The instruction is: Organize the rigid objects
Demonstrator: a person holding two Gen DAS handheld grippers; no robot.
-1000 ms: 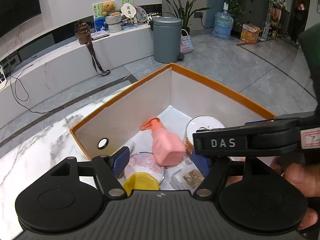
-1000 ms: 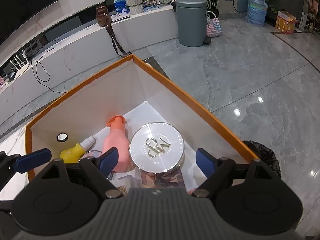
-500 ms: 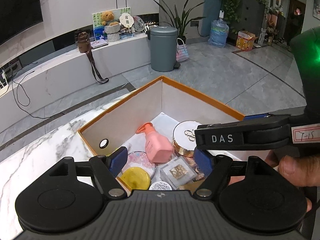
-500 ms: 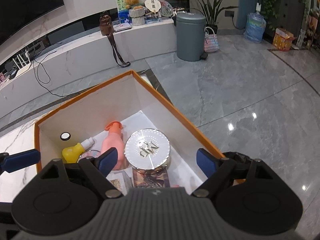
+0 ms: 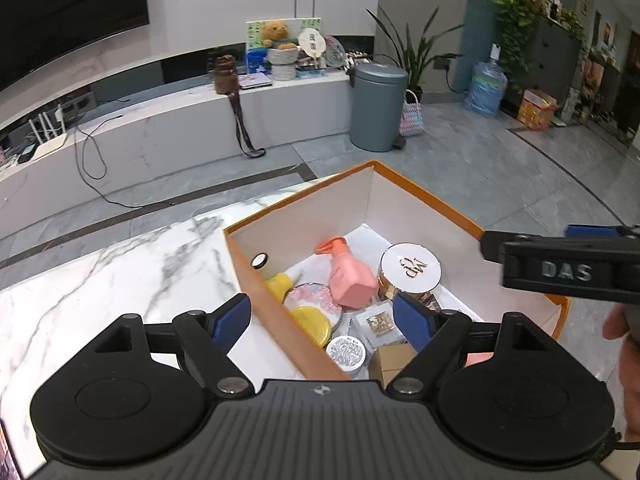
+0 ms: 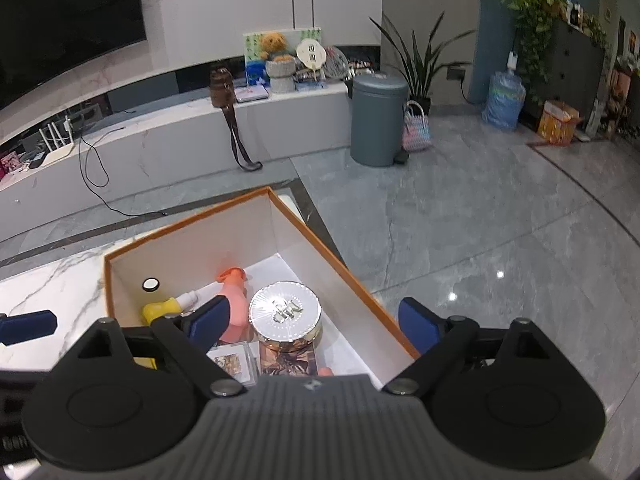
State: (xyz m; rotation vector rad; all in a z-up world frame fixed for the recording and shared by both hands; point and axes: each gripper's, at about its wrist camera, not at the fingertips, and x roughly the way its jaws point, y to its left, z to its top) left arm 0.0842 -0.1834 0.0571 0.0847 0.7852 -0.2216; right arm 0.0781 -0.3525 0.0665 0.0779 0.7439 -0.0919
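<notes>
Cosmetics fill our orange-rimmed box (image 5: 424, 196) on the marble table (image 5: 120, 272): a pink pump bottle (image 5: 348, 280) lies at centre, a round jar with a white monogram lid (image 5: 410, 270) touching it at 3 o'clock, a yellow bottle (image 5: 280, 282) at 9 o'clock. Our left gripper (image 5: 322, 318) has just been opening and stands spread with nothing between its jaws; our right gripper (image 6: 314, 322) likewise.

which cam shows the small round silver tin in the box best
The left wrist view. There the small round silver tin lies in full sight near the front of the orange box, beside the yellow lid. In the right wrist view it cannot be seen; the gripper body covers that corner of the box.
</notes>
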